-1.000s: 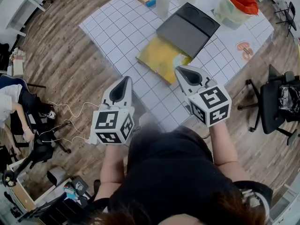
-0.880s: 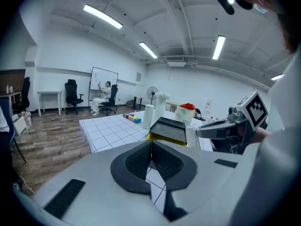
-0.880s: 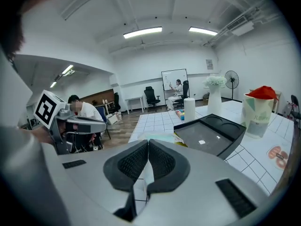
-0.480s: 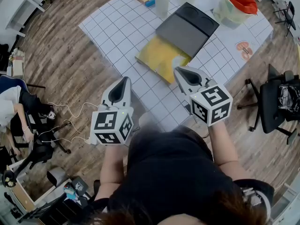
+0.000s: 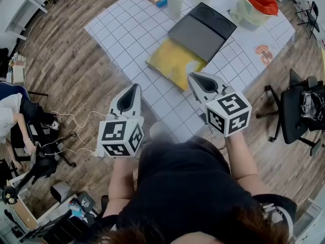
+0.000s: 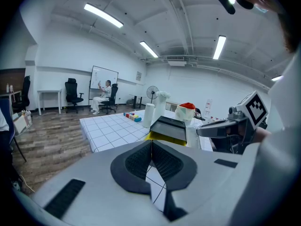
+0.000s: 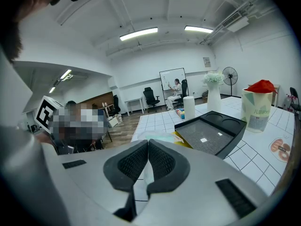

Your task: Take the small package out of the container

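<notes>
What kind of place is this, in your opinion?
Probably an office or lab room. A whiteboard hangs on the far wall, a black office chair stands by a desk, and there is a grid-marked work table on a wooden floor.

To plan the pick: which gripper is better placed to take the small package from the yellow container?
Right. The right gripper has its tip beside the small package, at the near edge of the yellow container. The left gripper is farther aside. Both are shut.

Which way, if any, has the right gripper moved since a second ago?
No. The right gripper keeps its tip at the same near corner of the yellow container; no shift shows against it.
</notes>
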Available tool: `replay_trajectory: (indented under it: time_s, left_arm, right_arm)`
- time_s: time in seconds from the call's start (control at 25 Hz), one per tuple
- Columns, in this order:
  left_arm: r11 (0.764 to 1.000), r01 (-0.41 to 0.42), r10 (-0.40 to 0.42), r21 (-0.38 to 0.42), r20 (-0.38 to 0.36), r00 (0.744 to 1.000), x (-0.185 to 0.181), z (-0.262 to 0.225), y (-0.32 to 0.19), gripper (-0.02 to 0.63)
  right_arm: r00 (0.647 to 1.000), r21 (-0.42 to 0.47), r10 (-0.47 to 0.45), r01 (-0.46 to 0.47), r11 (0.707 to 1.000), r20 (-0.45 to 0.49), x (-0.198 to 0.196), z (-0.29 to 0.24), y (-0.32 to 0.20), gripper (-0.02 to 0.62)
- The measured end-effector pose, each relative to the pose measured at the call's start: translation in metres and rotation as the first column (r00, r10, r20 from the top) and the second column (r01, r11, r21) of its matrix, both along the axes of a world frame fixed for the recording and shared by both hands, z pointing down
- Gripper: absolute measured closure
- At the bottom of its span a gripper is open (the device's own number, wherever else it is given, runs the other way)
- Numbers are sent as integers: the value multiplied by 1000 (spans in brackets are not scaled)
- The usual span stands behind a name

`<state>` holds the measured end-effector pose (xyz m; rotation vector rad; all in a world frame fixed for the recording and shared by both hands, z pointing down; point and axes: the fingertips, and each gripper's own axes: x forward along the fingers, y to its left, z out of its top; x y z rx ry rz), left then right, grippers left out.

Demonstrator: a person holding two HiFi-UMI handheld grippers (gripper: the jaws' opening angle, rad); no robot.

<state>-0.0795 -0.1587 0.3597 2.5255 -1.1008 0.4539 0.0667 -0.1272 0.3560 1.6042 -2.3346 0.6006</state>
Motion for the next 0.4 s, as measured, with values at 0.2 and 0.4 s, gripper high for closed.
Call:
replay_trajectory:
  time_s: [0.2,0.4]
  left_arm:
    - [1000,2,-2,-3,-2,1000,-1,1,0,578]
    - [1000,4,-4,-5,0,1000,-2,2,-1,578]
  right_arm:
    - [1000,1,1,-1,1000,-4,0,-1,0,577]
    - [1000,-3,2,-2,1000,-5,1,1,0,577]
